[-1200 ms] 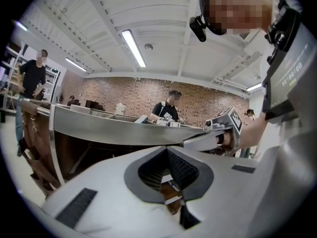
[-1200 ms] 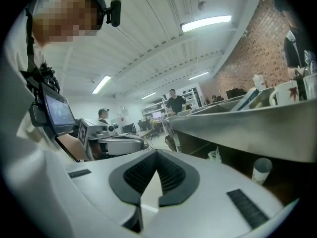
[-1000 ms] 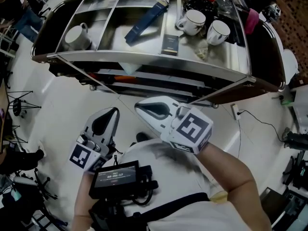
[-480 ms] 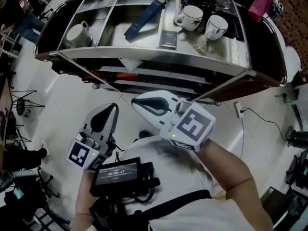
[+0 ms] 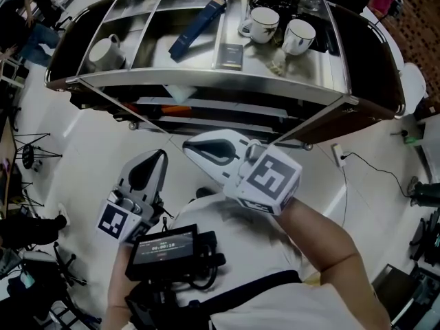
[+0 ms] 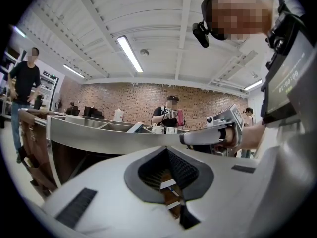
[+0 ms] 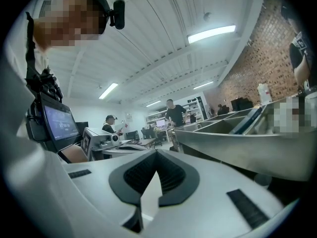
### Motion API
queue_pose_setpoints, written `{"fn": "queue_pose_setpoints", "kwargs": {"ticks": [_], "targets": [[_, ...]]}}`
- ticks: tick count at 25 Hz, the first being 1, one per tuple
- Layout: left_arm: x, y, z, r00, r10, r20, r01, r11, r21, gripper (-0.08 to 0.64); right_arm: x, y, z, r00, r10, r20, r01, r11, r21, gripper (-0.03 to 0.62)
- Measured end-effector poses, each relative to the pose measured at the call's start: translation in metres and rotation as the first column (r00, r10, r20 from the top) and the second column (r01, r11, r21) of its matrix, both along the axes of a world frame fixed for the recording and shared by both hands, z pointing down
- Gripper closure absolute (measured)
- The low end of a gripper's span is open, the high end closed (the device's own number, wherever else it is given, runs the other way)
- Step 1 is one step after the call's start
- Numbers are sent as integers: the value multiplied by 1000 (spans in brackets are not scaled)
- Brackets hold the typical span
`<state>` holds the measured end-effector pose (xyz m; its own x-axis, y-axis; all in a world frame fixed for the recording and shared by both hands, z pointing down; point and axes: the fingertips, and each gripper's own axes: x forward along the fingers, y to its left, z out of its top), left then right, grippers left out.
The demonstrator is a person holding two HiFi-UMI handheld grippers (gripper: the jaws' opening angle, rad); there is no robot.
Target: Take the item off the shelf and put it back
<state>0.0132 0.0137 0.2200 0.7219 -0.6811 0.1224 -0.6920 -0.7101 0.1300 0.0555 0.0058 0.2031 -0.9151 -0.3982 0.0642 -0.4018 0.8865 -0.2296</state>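
Note:
The metal shelf stands ahead of me, its top tier split into compartments. On it lie a long blue box, a small dark box, a grey mug and two white cups. My left gripper is held low at the left, short of the shelf, shut and empty. My right gripper is raised in front of the shelf's front rail, pointing left, also shut with nothing in it. Each gripper view shows closed jaws, with the shelf edge beyond them.
A lower tier under the top one holds an orange item. A screen unit hangs at my chest. A cable runs on the white floor at the right. People stand around desks in the room.
The shelf has slid slightly up and left in the head view. My right gripper has drifted a little to the left. Both grippers stay shut and empty.

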Motion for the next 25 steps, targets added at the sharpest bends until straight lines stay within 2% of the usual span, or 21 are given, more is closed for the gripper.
{"fn": "queue_pose_setpoints", "kwargs": {"ticks": [25], "targets": [[8, 0, 5, 1000, 17, 14, -17, 1000, -4, 551, 5, -2, 0, 1000, 13, 3, -13, 1000, -8, 589]]}}
